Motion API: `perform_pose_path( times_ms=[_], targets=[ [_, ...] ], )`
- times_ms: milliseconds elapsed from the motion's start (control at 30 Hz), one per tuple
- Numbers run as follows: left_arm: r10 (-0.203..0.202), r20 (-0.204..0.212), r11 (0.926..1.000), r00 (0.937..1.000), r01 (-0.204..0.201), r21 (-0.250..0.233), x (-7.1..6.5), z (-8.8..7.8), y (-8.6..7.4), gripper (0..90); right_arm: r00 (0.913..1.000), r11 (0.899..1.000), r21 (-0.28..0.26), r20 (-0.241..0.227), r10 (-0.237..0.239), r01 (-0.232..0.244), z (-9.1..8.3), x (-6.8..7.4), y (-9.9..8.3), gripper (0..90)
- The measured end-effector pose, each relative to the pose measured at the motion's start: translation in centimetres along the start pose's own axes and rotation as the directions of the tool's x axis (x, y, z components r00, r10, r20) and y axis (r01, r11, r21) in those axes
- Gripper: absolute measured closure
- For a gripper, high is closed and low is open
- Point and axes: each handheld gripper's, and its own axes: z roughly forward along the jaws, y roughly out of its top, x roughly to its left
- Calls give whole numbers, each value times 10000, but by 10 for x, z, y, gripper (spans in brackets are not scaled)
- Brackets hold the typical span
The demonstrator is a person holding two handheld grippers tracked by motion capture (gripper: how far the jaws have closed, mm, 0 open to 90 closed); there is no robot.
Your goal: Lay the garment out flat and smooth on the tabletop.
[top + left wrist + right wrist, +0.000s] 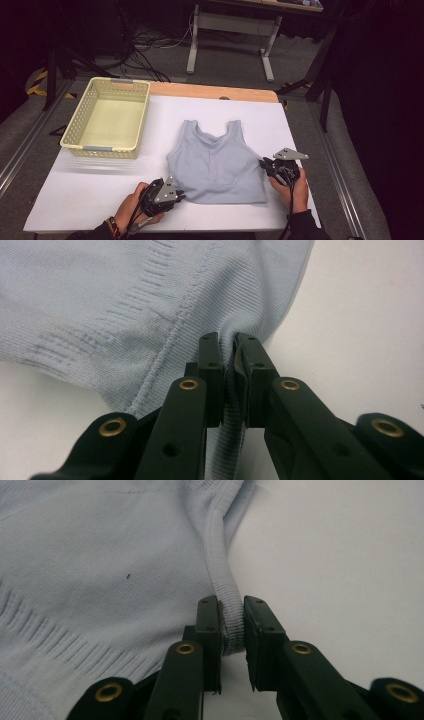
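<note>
Top (215,162) lies between both grippers (177,196), pinched.

I see a dim room with a grey floor (235,65), tangled black cables (145,55), and a white-legged desk (230,30) behind my table (210,91).

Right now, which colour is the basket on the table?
Pale yellow: the perforated plastic basket at the table's far left, best seen in the high view.
</note>
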Motion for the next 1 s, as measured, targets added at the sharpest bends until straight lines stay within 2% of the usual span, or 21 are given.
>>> perform_pose_path(
  times_ms=[100,167,200,233,300,333,367,400,433,500,533,600,633,667,700,733,767,833,867,900,1000],
  targets=[
    [-117,39,9999,9999,117,-9,1,-2,-1,825,9996,9998,148,235,142,-146,-1,-1,-3,789],
    [-115,174,9998,9998,117,-132,2,-4,-2,816,9994,9995,140,199,275,-278,-1,-2,-4,787],
    [-121,322,9987,9994,136,-491,3,-10,-5,789,9993,9994,163,195,310,-313,-2,-1,-5,790],
    [-121,322,9987,9994,136,-491,3,-10,-5,789,9993,9994,163,195,310,-313,-2,-1,-5,790],
    [-272,225,9970,9994,287,-712,5,-22,-8,773,9994,9997,175,323,157,-163,-3,1,-4,793],
    [-404,-16,9949,9992,401,-925,8,-32,-11,784,9973,10000,88,739,32,-39,-5,2,-3,810],
    [-404,-16,9949,9992,401,-925,8,-32,-11,791,9973,10000,88,739,32,-39,-5,2,-3,810],
    [-552,-236,9915,9982,520,-1196,14,-44,-12,809,9953,10000,-87,966,23,-15,-9,1,-3,833],
    [-552,-236,9915,9982,520,-1196,14,-44,-12,830,9953,10000,-87,966,23,-15,-9,1,-3,833],
    [-797,-382,9877,9961,737,-1376,20,-54,-14,857,9977,9976,-617,580,350,-314,-16,0,-2,899],
    [-782,-573,9877,9953,695,-1402,23,-56,-14,886,9993,9947,-992,254,289,-263,-21,4,1,900],
    [-837,-653,9873,9943,738,-1406,24,-55,-14,890,9995,9941,-1073,224,214,-189,-22,6,2,900],
    [-892,-773,9869,9930,777,-1411,25,-54,-14,884,9999,9904,-1382,-83,-103,90,-25,15,7,898],
    [-928,-868,9870,9919,802,-1394,26,-52,-14,868,9999,9904,-1382,-83,-103,90,-25,15,7,898],
    [-1096,-1085,9874,9880,957,-1264,30,-46,-12,819,9991,9893,-1426,-220,-356,322,-23,21,11,805],
    [-1096,-1085,9874,9880,957,-1264,30,-46,-12,809,9991,9893,-1426,-220,-356,322,-23,21,11,805],
    [-1204,-1212,9872,9853,1060,-1190,33,-42,-11,809,9991,9900,-1357,-155,-401,376,-21,22,11,778],
    [-1507,-1047,9823,9830,1370,-1278,37,-37,-12,748,9993,9915,-1281,-279,-253,215,-13,21,8,687],
    [-1534,-980,9819,9833,1405,-1270,37,-36,-12,721,9992,9920,-1260,-382,-112,63,-9,19,6,656],
    [-1419,-856,9837,9862,1309,-1229,36,-34,-11,716,9988,9930,-1183,-478,-74,17,-6,17,5,648],
    [-1218,-706,9862,9900,1127,-1214,30,-30,-9,699,9988,9970,-731,-380,-302,273,7,14,2,618]
  ],
)
